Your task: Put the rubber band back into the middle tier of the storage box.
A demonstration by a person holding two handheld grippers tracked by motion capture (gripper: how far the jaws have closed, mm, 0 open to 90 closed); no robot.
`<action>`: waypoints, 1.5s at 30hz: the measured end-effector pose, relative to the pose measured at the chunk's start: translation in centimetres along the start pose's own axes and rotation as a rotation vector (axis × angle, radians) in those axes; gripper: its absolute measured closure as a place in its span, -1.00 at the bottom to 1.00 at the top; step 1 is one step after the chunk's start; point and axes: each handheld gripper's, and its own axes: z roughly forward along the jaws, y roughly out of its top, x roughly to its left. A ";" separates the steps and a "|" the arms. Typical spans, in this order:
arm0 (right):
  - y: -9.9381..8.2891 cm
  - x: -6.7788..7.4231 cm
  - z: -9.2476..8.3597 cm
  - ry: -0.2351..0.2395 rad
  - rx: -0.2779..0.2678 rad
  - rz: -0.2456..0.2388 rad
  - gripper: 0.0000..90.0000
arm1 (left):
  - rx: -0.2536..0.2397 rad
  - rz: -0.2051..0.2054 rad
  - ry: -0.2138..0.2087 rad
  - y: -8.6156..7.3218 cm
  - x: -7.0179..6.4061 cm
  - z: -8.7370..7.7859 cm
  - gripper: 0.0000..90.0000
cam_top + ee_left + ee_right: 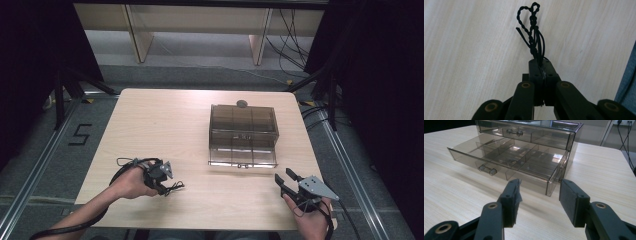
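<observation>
The left gripper (167, 184) sat at the near left part of the table (150, 120), carried in the person's left hand (131, 184). Its jaws were fully closed, the two pads pressed together on a black braided cord (532, 32). In the left gripper view the cord was clamped at the very tips of the jaws and extended straight ahead of them, lying against the tabletop; its far end formed a small twisted loop, with several loose strands running back alongside the braid into the pads. In the high view the free part of the cord (175, 187) trailed just beyond the jaw tips, toward the middle of the table.

The right gripper (286, 181) sat at the near right part of the table in the right hand (312, 220). Its jaws stood wide apart with nothing between them. Directly ahead of the right jaws, near but not touching, stood a smoked transparent drawer box (564, 142). Its lower drawer (506, 157) was pulled out toward the right gripper, showing divided compartments and a small clear handle (487, 170) on the front. The upper drawer (524, 132) was pushed in.

The cord and the left gripper lay well apart from the drawer box, off to its near left side.
</observation>
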 end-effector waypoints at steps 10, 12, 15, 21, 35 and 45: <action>0.4 0.4 0.0 0.028 -0.024 0.008 0.15 | -0.259 -0.012 0.085 -0.8 -0.5 -0.7 0.95; 0.5 0.3 0.1 0.035 -0.034 -0.006 0.15 | -0.264 -0.001 0.096 -0.8 -0.5 -0.9 0.95; 0.9 0.8 0.0 0.039 -0.025 -0.004 0.15 | -0.339 -0.013 0.128 -0.8 -0.8 -1.0 0.95; 1.4 1.4 0.1 0.065 -0.035 -0.002 0.15 | -0.501 -0.034 0.168 -0.6 -1.5 -1.1 0.95; 4.1 4.2 1.5 0.185 -0.082 -0.047 0.16 | -0.717 -0.009 0.191 1.2 -2.3 -0.9 0.95; 5.4 5.9 2.8 0.244 -0.099 -0.061 0.16 | -0.748 0.029 0.183 3.0 -2.9 -0.7 0.95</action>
